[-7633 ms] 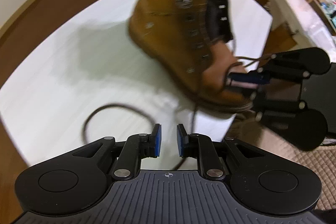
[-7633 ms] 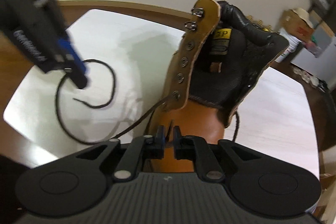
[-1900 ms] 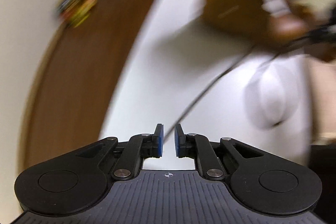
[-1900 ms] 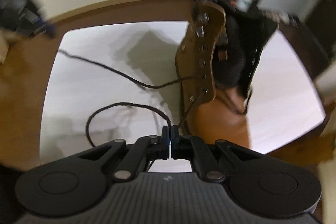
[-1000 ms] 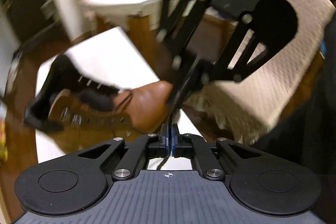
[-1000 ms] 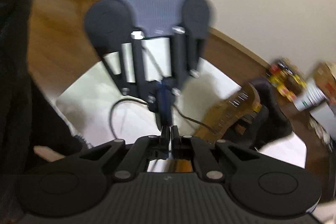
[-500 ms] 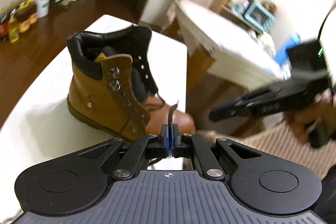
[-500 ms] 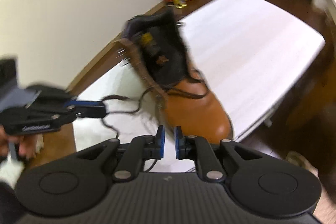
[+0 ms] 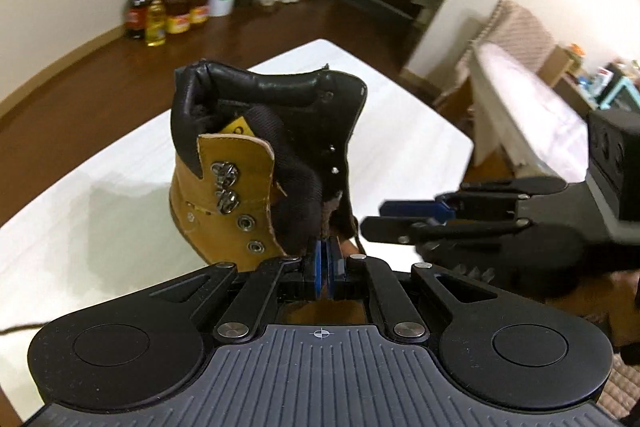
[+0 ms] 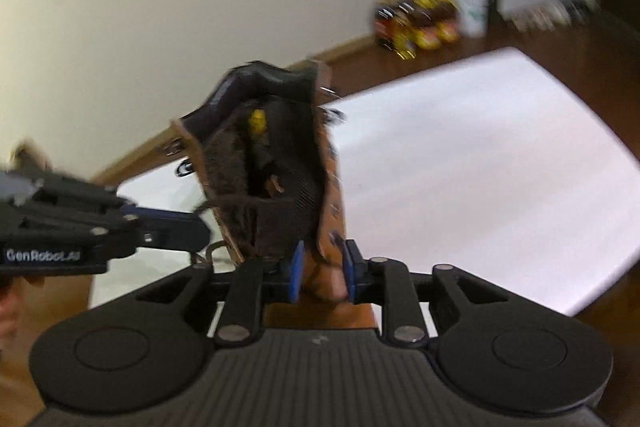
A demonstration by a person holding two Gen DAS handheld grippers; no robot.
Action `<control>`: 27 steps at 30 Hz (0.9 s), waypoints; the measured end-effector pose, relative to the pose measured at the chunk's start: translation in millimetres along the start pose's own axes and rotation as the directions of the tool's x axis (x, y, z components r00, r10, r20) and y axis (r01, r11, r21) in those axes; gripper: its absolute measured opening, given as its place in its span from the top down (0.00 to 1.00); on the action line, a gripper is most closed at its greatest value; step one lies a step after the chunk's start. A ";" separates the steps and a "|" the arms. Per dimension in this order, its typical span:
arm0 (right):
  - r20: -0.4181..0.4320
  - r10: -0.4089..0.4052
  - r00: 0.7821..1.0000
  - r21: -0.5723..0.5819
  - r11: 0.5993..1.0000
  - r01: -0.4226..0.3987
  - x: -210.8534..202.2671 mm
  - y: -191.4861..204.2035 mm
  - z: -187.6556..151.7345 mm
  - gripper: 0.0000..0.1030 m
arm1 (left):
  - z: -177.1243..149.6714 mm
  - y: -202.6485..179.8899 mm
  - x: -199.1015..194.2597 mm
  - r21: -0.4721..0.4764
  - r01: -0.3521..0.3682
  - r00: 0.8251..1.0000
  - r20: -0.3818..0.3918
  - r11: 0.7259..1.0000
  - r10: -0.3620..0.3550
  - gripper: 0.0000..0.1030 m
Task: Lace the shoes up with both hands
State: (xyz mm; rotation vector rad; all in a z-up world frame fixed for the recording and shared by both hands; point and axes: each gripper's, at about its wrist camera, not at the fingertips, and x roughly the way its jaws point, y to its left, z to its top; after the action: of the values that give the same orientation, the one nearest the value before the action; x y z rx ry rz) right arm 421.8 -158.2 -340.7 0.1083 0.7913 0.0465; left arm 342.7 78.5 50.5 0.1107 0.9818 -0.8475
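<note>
1. Left gripper is pinched shut on the lace; right gripper is opening, empty, straddling an eyelet flap.
2. Tan boot stands upright on the white table.
3. Feed the lace tip squarely toward the next eyelet.

The boot before me is matt tan leather with a padded, faintly glossy black collar and shiny metal eyelets (the hooks above them too). It stands on a smooth white table, and my tongs' black plastic is matt, with blue pads.
</note>
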 end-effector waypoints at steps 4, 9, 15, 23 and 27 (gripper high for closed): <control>-0.012 -0.064 0.998 -0.123 0.991 0.062 8.5 11.3 -0.2 0.77 | 2.4 -0.8 5.8 0.004 -0.008 1.000 -0.020 1.000 0.008 0.98; -0.025 -0.032 0.999 -0.061 0.998 0.030 10.1 -7.4 -4.8 0.93 | 3.2 -1.3 12.9 0.018 -0.006 0.998 -0.055 1.000 0.007 0.98; -0.019 0.046 0.999 0.062 0.997 -0.045 3.8 -36.9 -9.7 0.96 | 5.3 -2.2 19.2 0.017 0.012 0.998 -0.060 1.000 -0.010 0.97; -0.027 0.062 0.998 0.071 0.996 -0.060 -5.0 -49.2 -14.1 0.96 | 8.4 -0.8 30.3 0.004 0.023 0.997 -0.079 1.000 -0.023 0.97; -0.038 0.079 0.996 0.073 0.994 -0.076 -8.8 -55.0 -14.4 0.95 | 12.0 -5.1 37.4 0.016 0.008 0.994 -0.106 1.000 -0.006 0.97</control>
State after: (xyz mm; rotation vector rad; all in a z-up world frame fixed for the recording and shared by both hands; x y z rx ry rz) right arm 405.5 -212.5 -350.9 0.2060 0.8299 0.0945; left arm 357.7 48.1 30.1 0.1681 1.0755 -0.8628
